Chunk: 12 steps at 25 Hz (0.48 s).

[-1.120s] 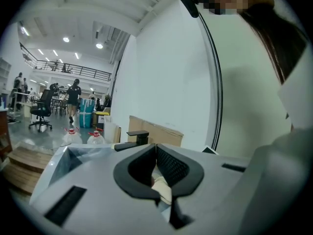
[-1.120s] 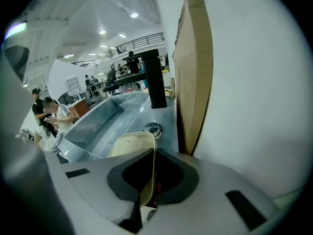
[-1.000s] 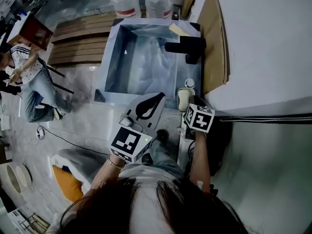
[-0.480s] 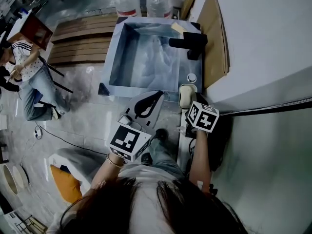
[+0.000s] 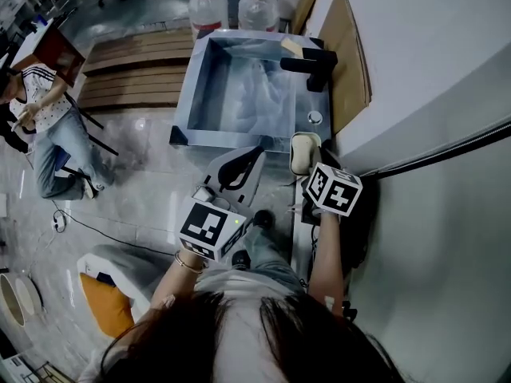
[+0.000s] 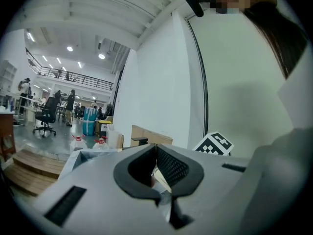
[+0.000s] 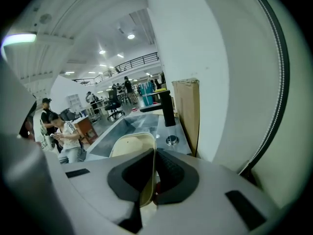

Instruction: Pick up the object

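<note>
Right tongs point(image 7: 152, 173) clamped on the near rim of a cream oblong dish point(image 7: 128, 143), held at the sink's point(image 5: 239, 140) near right corner, long axis pointing toward the black faucet point(image 5: 307, 64). Left tongs point(image 6: 156, 151) pressed together, gripping nothing.

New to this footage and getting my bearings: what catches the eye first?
The right tool clamps the rim of a cream dish at the near right corner of a large steel sink. A black faucet stands on the sink's right side, two red-capped water jugs beyond it.
</note>
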{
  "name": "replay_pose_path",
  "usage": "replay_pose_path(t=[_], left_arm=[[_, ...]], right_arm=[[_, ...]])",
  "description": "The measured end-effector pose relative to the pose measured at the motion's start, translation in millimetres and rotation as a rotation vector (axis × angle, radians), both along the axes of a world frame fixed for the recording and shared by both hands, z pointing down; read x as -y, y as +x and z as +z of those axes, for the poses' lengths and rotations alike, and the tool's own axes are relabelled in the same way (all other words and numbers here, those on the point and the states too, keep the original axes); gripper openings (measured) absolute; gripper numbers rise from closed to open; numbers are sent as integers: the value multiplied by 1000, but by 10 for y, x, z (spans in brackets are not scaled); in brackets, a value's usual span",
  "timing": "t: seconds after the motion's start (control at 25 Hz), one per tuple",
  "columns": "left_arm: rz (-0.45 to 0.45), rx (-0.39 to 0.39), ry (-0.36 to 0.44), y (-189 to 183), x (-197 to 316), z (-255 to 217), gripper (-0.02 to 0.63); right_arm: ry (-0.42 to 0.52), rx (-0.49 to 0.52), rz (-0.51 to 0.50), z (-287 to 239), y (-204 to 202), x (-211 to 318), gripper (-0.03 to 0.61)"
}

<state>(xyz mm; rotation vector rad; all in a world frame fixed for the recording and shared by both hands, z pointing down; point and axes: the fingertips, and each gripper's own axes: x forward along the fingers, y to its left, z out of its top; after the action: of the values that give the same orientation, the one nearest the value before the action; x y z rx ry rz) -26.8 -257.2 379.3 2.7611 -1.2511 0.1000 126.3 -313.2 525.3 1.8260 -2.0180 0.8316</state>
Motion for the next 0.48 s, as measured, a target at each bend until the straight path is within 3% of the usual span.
replay_pose_path(t=[0.48], left_arm=[[21, -37, 51, -202, -687, -245, 9]], right_arm=[[76, -2, -7, -493, -318, -663, 34]])
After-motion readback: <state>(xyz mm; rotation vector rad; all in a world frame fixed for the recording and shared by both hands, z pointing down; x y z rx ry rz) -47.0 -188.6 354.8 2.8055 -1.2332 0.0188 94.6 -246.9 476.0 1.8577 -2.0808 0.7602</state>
